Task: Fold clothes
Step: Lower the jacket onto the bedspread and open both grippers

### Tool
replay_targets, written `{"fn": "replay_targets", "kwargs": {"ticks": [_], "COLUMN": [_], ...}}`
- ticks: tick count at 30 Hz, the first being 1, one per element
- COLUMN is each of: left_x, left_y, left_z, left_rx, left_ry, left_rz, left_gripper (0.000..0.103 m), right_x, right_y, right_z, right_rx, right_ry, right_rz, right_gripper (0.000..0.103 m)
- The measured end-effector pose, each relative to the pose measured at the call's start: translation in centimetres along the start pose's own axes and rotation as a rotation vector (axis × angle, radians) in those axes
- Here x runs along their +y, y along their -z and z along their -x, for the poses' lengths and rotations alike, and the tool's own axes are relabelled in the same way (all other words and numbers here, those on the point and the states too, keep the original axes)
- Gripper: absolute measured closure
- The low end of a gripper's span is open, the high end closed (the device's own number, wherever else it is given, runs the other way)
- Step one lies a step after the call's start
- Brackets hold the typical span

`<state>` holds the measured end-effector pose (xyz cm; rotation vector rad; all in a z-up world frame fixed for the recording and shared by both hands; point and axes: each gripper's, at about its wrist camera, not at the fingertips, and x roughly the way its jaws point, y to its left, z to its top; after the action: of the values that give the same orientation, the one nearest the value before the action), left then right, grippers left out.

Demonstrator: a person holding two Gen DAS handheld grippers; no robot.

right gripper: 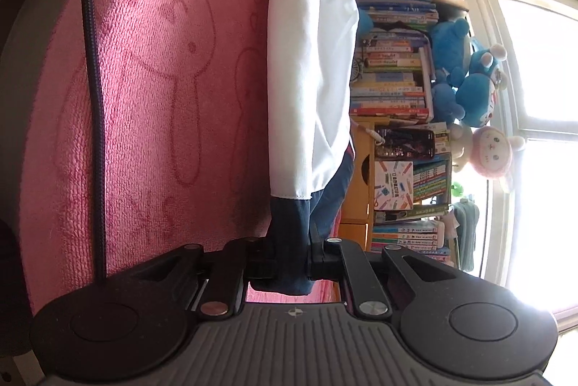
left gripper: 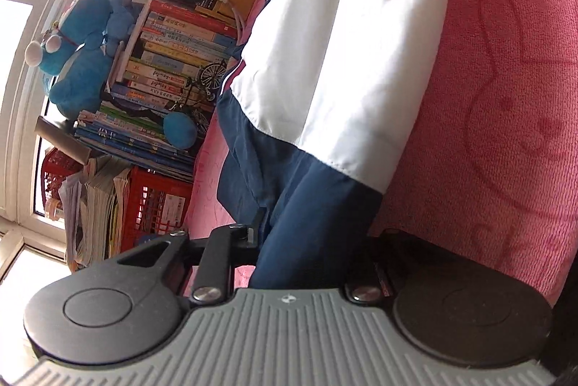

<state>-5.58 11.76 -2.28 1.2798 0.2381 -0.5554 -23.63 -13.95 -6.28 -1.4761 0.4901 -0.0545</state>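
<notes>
The white-and-navy fabric jacket [left gripper: 325, 60] lies stretched across the pink terry blanket [left gripper: 505, 97]. The right gripper [right gripper: 290, 259] has its fingers clenched on the navy end. The left gripper [left gripper: 310, 256] has navy cloth between its fingers; I cannot tell whether they pinch it. Stacked books [left gripper: 173, 60] stand beyond the jacket.

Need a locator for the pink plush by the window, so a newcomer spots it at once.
Start at the bright window, then the stacked books in front of it. Plush toys sit between the two: the pink plush has a pale face inside a pink hood and sits beside the blue plush toys. It is the only pink one; its neighbours are blue or cream.
</notes>
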Motion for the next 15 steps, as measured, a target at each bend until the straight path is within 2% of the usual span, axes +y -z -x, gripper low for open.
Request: {"fn": "replay_targets", "kwargs": {"ticks": [3,5,7,10,11,12,15], "left_x": [1.6,2.7,3.5,4.8,5.3,6.1,8.6], "left_y": [1.1,2.2,3.3,4.4,4.7,4.9,5.2], "left_z": [0.1,0.2,0.5,1.6,1.9,2.4,3.6], "left_rx": [0.068,0.127,0.178,0.235,0.245,0.246,0.215], "left_ry": [-0.014,-0.034,-0.034,-0.012,-0.002,0.006,0.038], "left_rz": [0.078,0.127,0.188,0.312,0.370,0.441,0.687], "left_gripper": [0.067,0.053,0.052,0.049,0.047,0.046,0.043], "right_x": [0.2,0.2,-0.3,-2.1,-2.9,-3.6,-5.5], "right_y": [0.6,1.1,1.4,2.3,2.8,3.3,5.0], "right_z": [0.6,1.0,1.6,2.7,3.1,3.4,4.1], "right_rx": [0.002,0.001,0.018,0.071,0.094,0.116,0.188], "right_ry": [0.003,0.004,-0.015,-0.027,-0.029,-0.037,-0.041], "right_rz": [-0.003,-0.017,-0.074,-0.228,-0.286,-0.339,-0.546], "right_gripper": [0.086,0.083,0.078,0.049,0.033,0.023,0.018]}}
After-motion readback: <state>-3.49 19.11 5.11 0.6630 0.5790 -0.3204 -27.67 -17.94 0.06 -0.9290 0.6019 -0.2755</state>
